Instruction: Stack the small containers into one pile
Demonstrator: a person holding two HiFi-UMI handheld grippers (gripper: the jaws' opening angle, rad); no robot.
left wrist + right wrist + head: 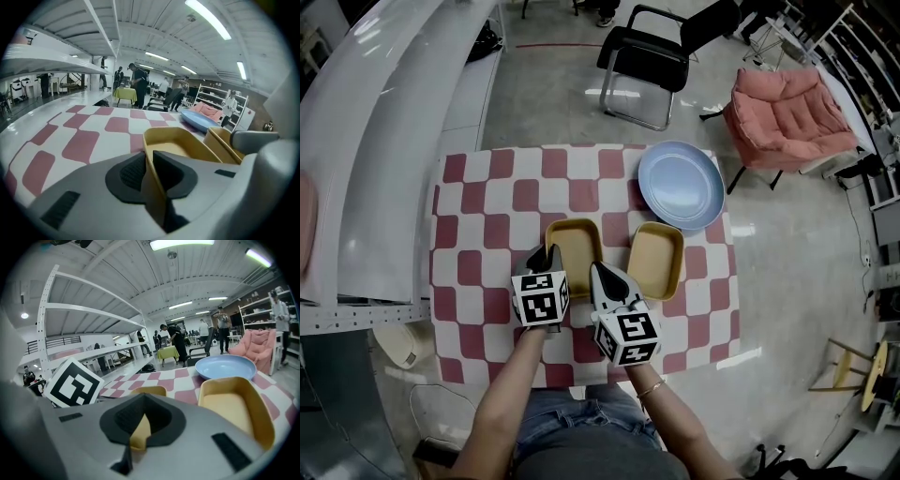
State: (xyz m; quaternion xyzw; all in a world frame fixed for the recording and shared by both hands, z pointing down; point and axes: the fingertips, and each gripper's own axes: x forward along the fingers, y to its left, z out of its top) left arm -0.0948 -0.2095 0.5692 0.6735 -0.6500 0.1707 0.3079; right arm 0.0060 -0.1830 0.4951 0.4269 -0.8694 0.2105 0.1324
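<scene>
On the red-and-white chequered surface (478, 234), the left tongs (551, 255) are closed on the left wall, towards its near end, of the left shallow yellow rectangular plastic container (574, 239). The left gripper view shows one pad inside the wall and one outside. Just to the right, the right tongs (605, 277) sit at the same container's near-right corner. In the right gripper view their jaws stand almost together with a sliver of yellow wall between them, so both tongs appear to grip this one container, which seems to lie flat on the surface. Beside it on the right, close but apart, lies the second shallow yellow rectangular plastic container (656, 258), empty and untouched. Farther right is a pale blue round plate (682, 184). The containers look light, thin-walled and fairly stiff, with smooth sides that could slip. The upright rim is the natural hold, though lifting by one wall would probably tip the container, so opposite holds should keep it level for nesting.
</scene>
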